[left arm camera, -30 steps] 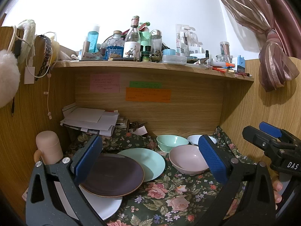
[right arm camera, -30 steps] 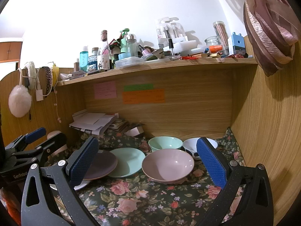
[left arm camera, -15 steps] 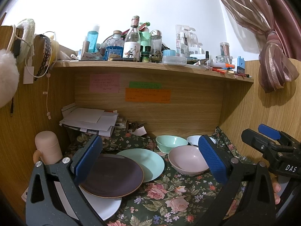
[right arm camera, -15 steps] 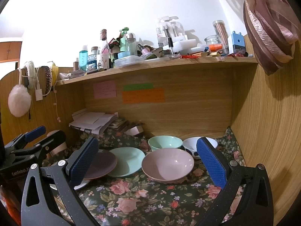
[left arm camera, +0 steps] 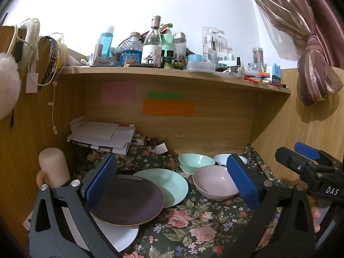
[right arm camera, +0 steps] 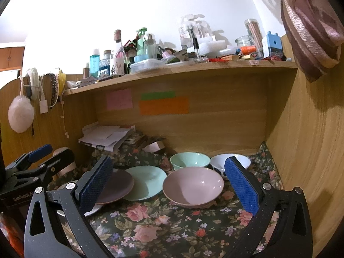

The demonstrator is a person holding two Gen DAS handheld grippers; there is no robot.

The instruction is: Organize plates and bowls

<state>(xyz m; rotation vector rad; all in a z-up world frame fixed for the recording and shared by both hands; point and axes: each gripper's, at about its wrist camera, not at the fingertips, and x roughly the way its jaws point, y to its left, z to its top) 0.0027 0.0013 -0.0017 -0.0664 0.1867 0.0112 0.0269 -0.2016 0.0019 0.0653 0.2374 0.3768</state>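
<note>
Stacking looks like the step in hand, and neither claw has yet taken hold of anything. At the desk's left edge, the left claw (left arm camera: pixel 169 182) hangs wide open and empty over the plates. A white plate (left arm camera: pixel 120 236) lies lowest, nearest the front; the purple plate (left arm camera: pixel 129 200) rests on it, and its far rim overlaps the green plate (left arm camera: pixel 169 185). Because they shingle, I would lift the purple one first by its free front rim, one pad under and one over, keeping it level so it does not drag the white plate.

Toward the middle, the pink bowl (right arm camera: pixel 193 187) sits just beside the green plate, squarely between the blue pads of the right claw (right arm camera: pixel 168 187), which is likewise spread wide and holds nothing. Behind it, near the back panel, stand the green bowl (right arm camera: pixel 189 161) and, toward the right back corner, the white bowl (right arm camera: pixel 230 161), partly hidden. The pink bowl looks widest, so it probably belongs under the others. Pinching a rim wall should serve, gently, since glazed ware may slip.
</note>
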